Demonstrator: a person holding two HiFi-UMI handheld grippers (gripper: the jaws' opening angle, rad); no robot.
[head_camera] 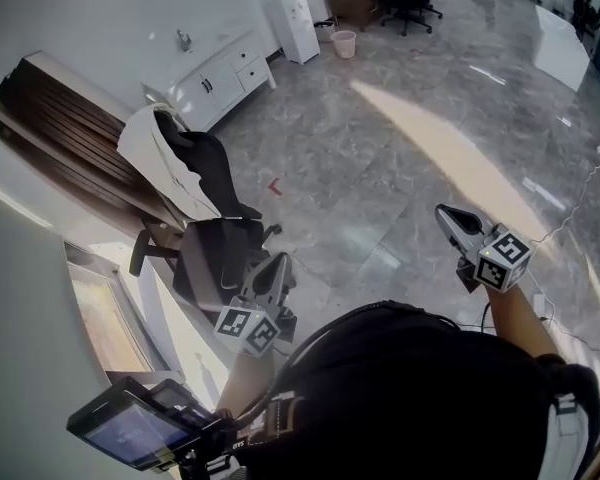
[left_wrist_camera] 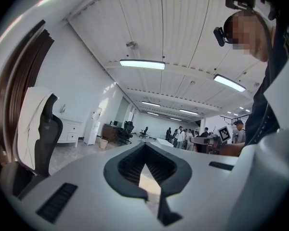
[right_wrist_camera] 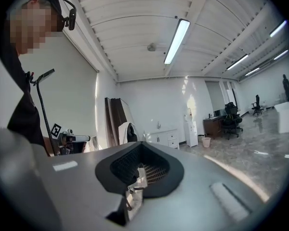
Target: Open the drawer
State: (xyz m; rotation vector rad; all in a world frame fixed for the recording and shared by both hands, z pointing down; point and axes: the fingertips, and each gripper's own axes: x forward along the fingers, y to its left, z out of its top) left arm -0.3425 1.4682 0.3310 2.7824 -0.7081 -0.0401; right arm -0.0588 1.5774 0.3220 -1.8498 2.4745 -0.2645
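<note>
Plainly, left tongs [head_camera: 279, 261] and right tongs [head_camera: 446, 212] are pressed together, empty, well apart from the drawer [head_camera: 248, 64] in the upper-left white cabinet [head_camera: 215, 86]; arriving shut, they could merely bump it, not grip.

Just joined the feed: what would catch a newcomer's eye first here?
A black office chair with a white garment draped over its back stands at the left, close to the person. The left hand-held gripper and the right hand-held gripper are both shut and empty above the glossy marble floor, well short of the white drawer cabinet against the far wall.
</note>
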